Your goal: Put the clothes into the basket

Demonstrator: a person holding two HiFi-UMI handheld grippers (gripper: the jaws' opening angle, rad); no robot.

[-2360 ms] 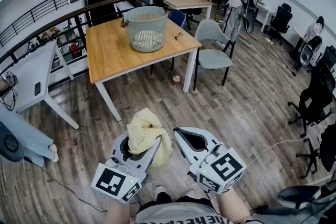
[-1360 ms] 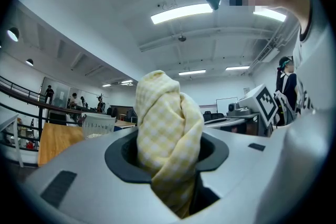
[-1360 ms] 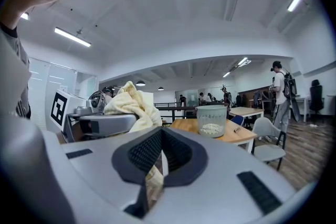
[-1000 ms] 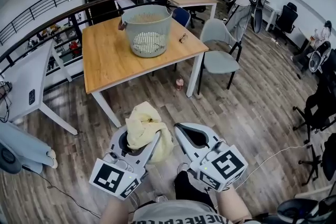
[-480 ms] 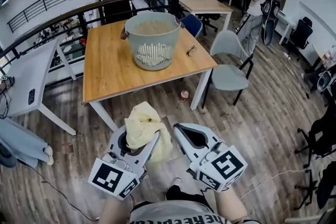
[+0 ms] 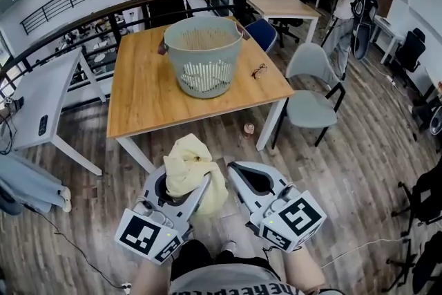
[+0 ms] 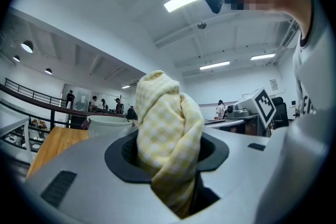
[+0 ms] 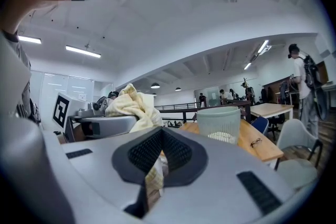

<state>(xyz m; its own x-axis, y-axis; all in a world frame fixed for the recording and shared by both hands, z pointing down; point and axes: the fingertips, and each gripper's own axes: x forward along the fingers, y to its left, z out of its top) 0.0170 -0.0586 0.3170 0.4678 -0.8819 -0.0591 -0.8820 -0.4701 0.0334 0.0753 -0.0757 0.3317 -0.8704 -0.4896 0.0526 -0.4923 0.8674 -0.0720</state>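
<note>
In the head view, a crumpled yellow checked cloth bulges up out of my left gripper, which is shut on it, low in the picture. In the left gripper view the cloth fills the jaw hollow of that gripper. My right gripper is level beside it, jaws together. In the right gripper view a strip of the same cloth sits in the slit of the right gripper. The pale green basket stands upright on the wooden table ahead, and also shows in the right gripper view.
A pair of glasses lies on the table right of the basket. A grey chair and a blue chair stand at the table's right and far side. A white desk is at left, a railing behind. A person with a backpack stands far right.
The table and basket have come nearer and lower in the head view. Both grippers hold the same pose, with the yellow cloth still in them.
</note>
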